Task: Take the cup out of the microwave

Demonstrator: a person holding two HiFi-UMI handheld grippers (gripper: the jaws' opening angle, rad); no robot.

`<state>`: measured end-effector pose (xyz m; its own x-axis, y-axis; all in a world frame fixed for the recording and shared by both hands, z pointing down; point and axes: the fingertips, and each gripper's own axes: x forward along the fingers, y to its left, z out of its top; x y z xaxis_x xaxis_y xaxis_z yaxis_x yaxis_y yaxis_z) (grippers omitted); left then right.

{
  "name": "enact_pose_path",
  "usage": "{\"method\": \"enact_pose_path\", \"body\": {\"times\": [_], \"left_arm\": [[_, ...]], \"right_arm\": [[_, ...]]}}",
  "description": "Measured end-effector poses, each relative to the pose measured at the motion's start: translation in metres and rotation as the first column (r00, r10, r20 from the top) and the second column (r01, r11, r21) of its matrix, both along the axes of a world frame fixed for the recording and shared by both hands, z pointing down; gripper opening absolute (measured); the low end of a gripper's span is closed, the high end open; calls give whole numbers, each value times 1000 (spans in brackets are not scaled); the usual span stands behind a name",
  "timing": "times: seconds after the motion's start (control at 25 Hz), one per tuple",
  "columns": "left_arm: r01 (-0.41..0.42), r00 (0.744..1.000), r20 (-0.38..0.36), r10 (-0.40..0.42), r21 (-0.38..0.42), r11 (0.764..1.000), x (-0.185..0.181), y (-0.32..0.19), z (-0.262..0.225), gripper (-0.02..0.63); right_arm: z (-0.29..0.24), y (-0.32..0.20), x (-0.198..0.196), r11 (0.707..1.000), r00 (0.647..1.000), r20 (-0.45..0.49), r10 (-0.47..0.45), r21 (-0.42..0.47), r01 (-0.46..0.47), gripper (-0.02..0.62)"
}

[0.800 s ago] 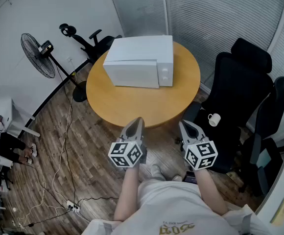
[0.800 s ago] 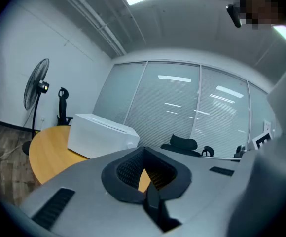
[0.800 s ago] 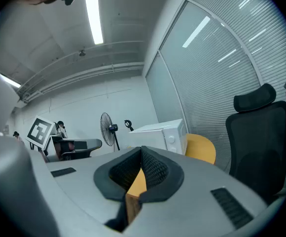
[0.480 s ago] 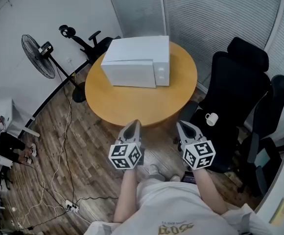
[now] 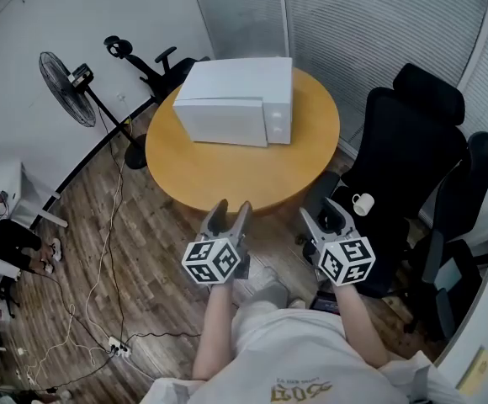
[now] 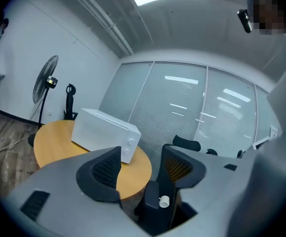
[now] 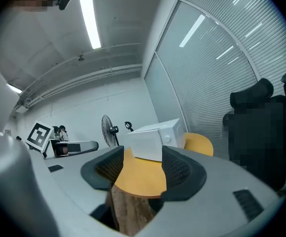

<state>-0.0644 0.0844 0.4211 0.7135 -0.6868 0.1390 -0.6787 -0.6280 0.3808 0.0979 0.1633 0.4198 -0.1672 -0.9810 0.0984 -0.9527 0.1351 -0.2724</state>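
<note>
Though shut before, left tool (image 5: 230,208) and right tool (image 5: 320,209) now agape.

I see microwave (image 5: 236,103) on the table's (image 5: 227,175) far side, fan (image 5: 66,77) left of table, cup (image 5: 363,204) on chair (image 5: 404,150) right of it.

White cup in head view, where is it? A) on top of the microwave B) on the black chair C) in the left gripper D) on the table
B: the cup sits on the black chair, right of the table.
</note>
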Motion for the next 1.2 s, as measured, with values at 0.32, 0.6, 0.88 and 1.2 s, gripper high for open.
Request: {"method": "enact_pose_path", "body": {"times": [0.32, 0.6, 0.88, 1.2], "left_arm": [[-19, 992, 124, 16, 25, 1000, 21, -44, 23, 278], [-66, 980, 192, 59, 30, 997, 65, -118, 33, 268], [-111, 956, 279, 86, 74, 991, 102, -189, 38, 250], [-201, 918, 372, 136, 143, 969, 135, -249, 37, 236]], "right_arm": [[20, -39, 22, 999, 1000, -3, 29, -45, -29, 235], [31, -103, 53, 995, 998, -13, 56, -87, -57, 230], [37, -170, 74, 991, 997, 0, 81, -111, -80, 230], [40, -224, 79, 989, 995, -8, 96, -113, -96, 230]]}}
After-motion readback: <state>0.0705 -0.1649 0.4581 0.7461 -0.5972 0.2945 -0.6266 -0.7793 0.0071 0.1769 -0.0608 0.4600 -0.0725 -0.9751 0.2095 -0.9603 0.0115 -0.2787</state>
